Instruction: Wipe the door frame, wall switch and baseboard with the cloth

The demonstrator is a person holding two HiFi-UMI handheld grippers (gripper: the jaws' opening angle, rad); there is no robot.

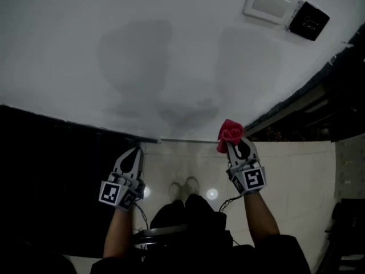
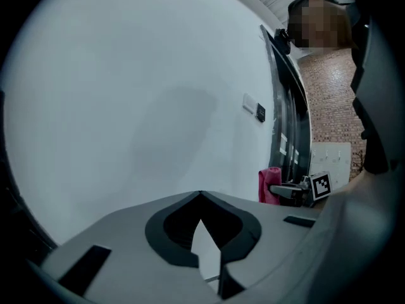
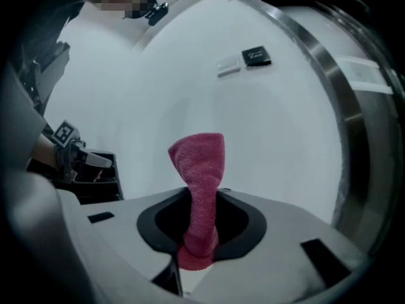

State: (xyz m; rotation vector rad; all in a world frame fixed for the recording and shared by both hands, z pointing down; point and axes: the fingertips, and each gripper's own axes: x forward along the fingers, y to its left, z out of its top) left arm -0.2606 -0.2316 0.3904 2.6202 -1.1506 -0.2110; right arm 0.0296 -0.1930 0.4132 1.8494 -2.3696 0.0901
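Gripped a crumpled pink-red terry cloth in the right gripper, jaws pinched tight on its lower part, upper end poking up past the tips. Held it close to the plain white wall; could not tell whether touching. Held the left gripper alongside, jaws closed together with nothing between them, pointed at the same wall. Found a white rectangular wall switch higher up, well apart from the cloth, with a small black square panel just beside it and a dark metal door frame along the wall's right edge.
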